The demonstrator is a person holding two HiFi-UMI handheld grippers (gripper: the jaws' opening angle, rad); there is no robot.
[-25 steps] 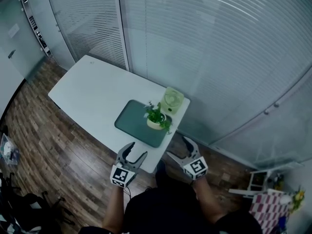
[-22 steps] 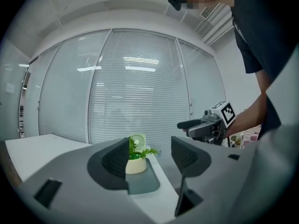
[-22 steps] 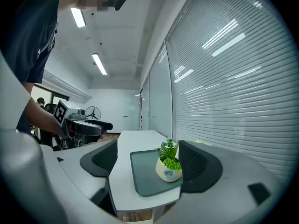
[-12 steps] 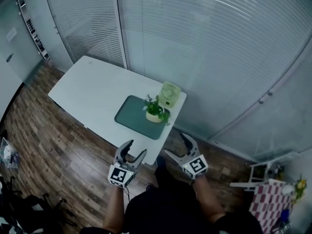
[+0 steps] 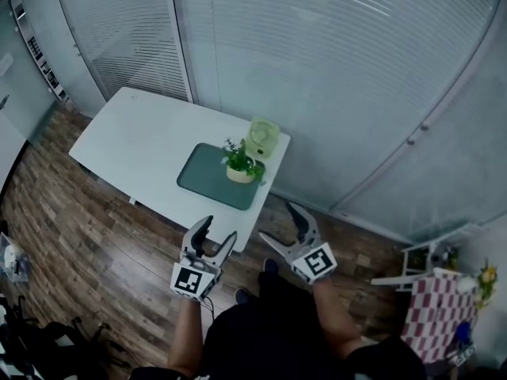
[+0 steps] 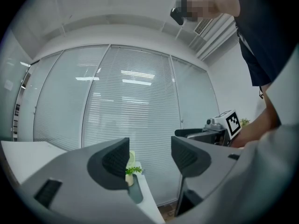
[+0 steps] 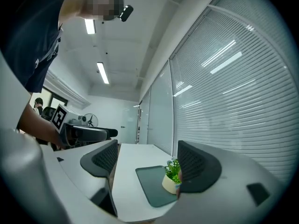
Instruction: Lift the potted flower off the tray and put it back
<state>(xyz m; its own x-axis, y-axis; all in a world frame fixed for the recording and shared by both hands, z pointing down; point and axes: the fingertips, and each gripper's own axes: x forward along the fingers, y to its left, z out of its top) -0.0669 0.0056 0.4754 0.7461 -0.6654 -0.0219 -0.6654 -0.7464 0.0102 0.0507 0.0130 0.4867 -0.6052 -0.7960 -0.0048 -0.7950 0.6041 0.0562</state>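
Note:
The potted flower (image 5: 238, 165), green leaves in a cream pot, stands on the right part of the dark green tray (image 5: 207, 180) on a white table (image 5: 135, 145). It also shows small in the right gripper view as the pot (image 7: 171, 181) on the tray (image 7: 152, 183), and partly behind a jaw in the left gripper view (image 6: 133, 170). My left gripper (image 5: 212, 233) and right gripper (image 5: 277, 223) hang open and empty over the floor, short of the table's near end.
A pale green desk fan (image 5: 262, 137) stands on the table just behind the tray. Glass walls with blinds (image 5: 333, 70) run along the far side. Wooden floor (image 5: 87, 236) lies to the left. A small white stand (image 5: 424, 264) and a checkered item are at right.
The view has drawn back and shifted: table, tray and flower appear smaller and further left. Both grippers stay open, raised slightly in the picture.

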